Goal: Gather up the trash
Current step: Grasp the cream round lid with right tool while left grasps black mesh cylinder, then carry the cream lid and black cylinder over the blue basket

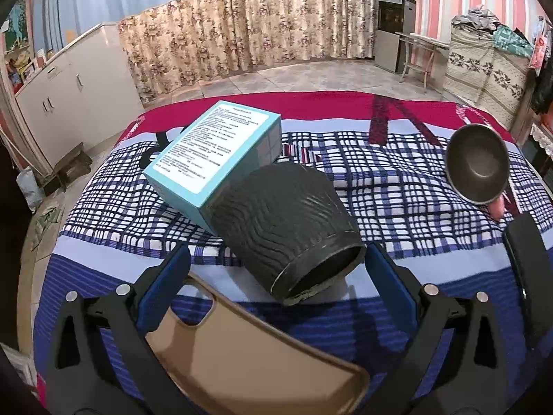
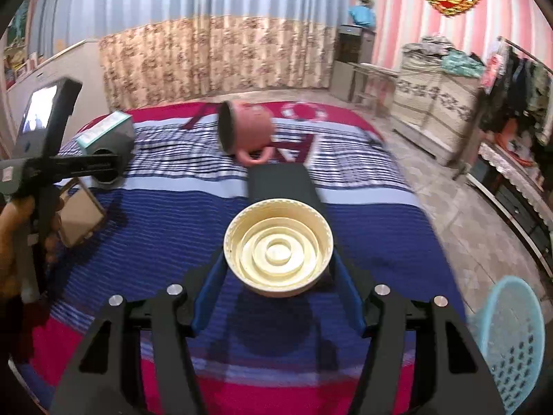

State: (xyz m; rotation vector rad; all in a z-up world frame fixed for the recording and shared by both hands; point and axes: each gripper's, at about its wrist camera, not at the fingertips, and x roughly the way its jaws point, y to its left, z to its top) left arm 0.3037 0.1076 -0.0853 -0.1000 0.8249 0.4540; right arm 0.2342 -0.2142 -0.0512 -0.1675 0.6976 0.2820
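Note:
A black ribbed paper cup lies on its side on the bed, mouth towards me. My left gripper is open, its blue pads either side of the cup's mouth without pressing on it. A teal box leans on the cup from behind. My right gripper is shut on a cream plastic lid, held above the striped bedspread. The cup and the box also show at the far left of the right wrist view, behind the left gripper's frame.
A tan phone case lies under my left gripper. A pink mug lies on its side mid-bed, a flat black object in front of it. A light blue perforated basket stands on the floor at the bed's right. A hand holds the left gripper.

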